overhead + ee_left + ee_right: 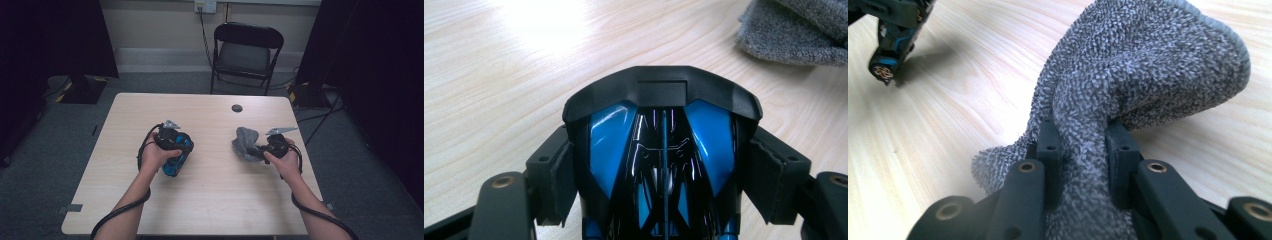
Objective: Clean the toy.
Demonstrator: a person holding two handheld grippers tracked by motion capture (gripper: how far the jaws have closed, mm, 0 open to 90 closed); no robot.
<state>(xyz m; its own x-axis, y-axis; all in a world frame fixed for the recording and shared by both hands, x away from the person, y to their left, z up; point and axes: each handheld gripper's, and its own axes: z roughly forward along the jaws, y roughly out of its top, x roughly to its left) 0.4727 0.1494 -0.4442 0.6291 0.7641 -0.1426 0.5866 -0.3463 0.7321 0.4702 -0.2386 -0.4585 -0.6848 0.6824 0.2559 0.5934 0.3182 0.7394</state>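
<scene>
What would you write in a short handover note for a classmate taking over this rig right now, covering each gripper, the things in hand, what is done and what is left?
Left gripper: closed around the blue and black toy car, fingers against its sides, low over the table.
Right gripper: shut on a bunched fold of the grey cloth, at the table's right side.
Done: both things are picked up.
Left: probably bring cloth and car together to wipe the car; they are apart now.
</scene>
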